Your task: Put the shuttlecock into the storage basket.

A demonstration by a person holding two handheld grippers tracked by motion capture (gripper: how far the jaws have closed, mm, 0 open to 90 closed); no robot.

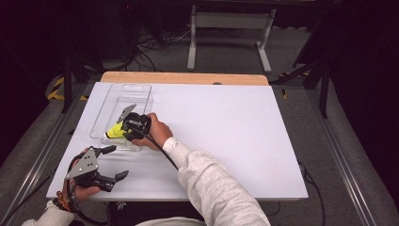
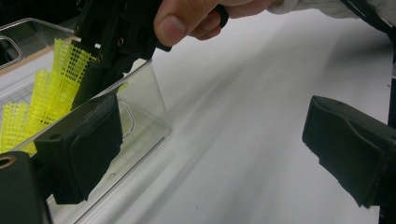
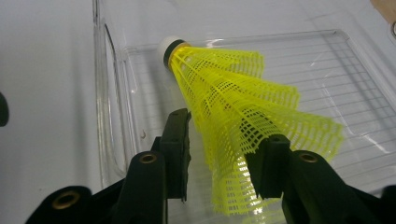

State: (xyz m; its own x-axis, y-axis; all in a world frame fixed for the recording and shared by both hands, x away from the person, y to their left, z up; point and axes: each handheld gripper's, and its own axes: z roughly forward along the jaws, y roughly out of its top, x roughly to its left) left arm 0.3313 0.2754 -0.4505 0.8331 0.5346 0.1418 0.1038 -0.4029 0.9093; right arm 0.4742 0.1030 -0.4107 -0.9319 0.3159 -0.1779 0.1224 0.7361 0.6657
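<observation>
While the right gripper point(image 3: 219, 154) lets go of the yellow birdie point(image 3: 238, 107) in the clear box point(image 3: 355, 46), jaws spread apart beside its skirt, it should lift out next.

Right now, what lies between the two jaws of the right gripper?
The right gripper view shows the mesh skirt of the yellow shuttlecock between the right gripper jaws, inside the clear plastic tray.

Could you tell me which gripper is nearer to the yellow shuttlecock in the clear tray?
The right. The right gripper reaches into the tray, its jaws either side of the shuttlecock skirt. The left gripper rests on the table outside the tray's near end, jaws wide open.
</observation>
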